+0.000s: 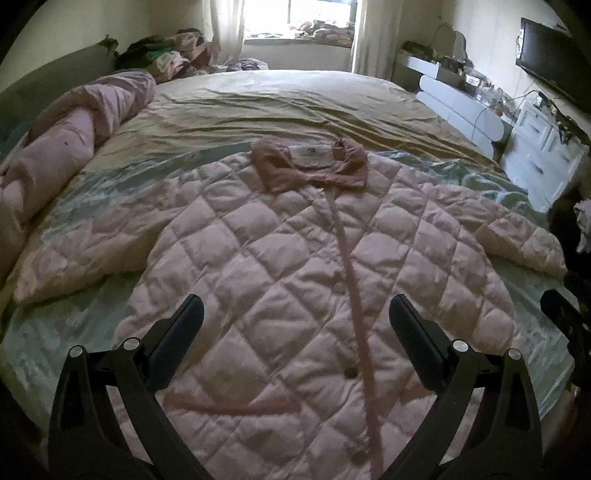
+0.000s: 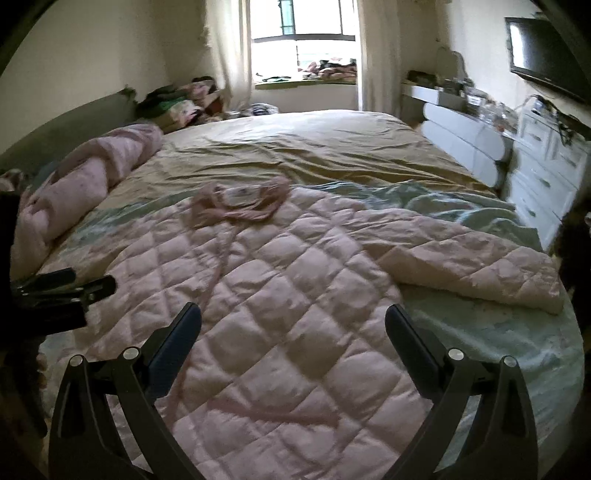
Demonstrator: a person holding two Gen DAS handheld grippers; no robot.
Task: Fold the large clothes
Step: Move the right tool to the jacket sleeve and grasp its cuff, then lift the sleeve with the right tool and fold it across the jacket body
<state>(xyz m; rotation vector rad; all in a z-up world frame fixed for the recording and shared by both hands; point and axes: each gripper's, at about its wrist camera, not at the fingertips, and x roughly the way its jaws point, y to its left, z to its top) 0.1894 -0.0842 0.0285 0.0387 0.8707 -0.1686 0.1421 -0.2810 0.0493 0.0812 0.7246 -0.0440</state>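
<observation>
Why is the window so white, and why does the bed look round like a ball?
Left wrist view: sunlight overexposes the window, and the fisheye lens bends the bed and the pink jacket outward. Right wrist view: same bulge, the window glares less, and the collar looks blurred.

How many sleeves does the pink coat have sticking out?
2. One sleeve lies out to the left of the quilted coat, the other sleeve lies out to its right, both flat on the bed.
</observation>
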